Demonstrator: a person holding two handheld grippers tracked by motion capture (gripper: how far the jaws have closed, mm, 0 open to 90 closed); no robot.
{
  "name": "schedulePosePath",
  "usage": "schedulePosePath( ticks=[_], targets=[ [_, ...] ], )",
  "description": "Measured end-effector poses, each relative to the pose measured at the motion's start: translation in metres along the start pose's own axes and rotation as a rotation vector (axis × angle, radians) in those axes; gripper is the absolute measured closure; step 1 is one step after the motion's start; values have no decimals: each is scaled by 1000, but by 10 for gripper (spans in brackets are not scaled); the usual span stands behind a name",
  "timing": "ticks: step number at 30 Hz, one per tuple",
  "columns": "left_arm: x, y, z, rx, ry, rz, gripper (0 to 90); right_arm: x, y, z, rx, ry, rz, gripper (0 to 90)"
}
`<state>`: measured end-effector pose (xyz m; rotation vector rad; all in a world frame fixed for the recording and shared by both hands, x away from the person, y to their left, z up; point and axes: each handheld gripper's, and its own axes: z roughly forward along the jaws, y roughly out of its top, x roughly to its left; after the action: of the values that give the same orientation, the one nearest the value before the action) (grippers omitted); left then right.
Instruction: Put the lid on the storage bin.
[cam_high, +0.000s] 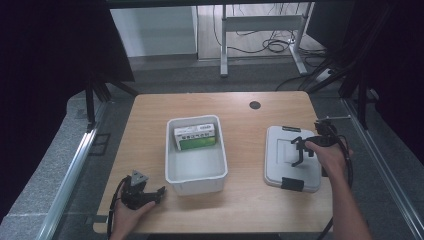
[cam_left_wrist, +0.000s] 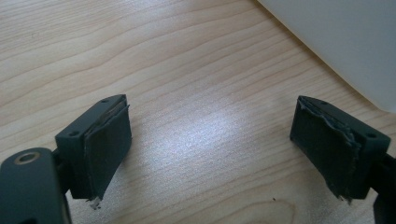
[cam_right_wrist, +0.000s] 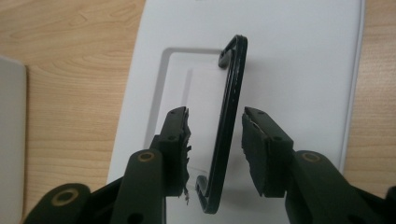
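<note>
While my right hand-held gripper (cam_right_wrist: 215, 135) straddles the lid's (cam_high: 280, 155) raised handle (cam_right_wrist: 229, 116), pads not yet touching, my left hand-held gripper (cam_left_wrist: 210, 144) waits open beside the bin (cam_high: 220, 170).

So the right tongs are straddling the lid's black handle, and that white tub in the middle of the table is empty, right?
Not quite. The white tub is not empty: a green and white box lies at its far end, as the high view shows. The rest holds: the right tongs do straddle the lid's black handle.
</note>
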<state>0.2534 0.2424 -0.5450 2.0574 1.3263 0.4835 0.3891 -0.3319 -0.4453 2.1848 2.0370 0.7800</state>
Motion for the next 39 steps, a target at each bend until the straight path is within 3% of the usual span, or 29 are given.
schedulePosePath(
  ticks=[8, 12, 18, 31, 39],
  targets=[
    [0, 0, 0, 0, 1, 0, 125, -5, 2, 9, 53, 9, 46, 716],
    [0, 0, 0, 0, 1, 0, 126, -11, 3, 14, 91, 15, 98, 773],
    [0, 0, 0, 0, 1, 0, 126, -10, 3, 17, 115, 27, 137, 835],
    [0, 0, 0, 0, -1, 0, 127, -6, 3, 17, 110, 21, 218, 850],
    [0, 0, 0, 0, -1, 0, 127, -2, 3, 16, 106, 30, 223, 851]
  ],
)
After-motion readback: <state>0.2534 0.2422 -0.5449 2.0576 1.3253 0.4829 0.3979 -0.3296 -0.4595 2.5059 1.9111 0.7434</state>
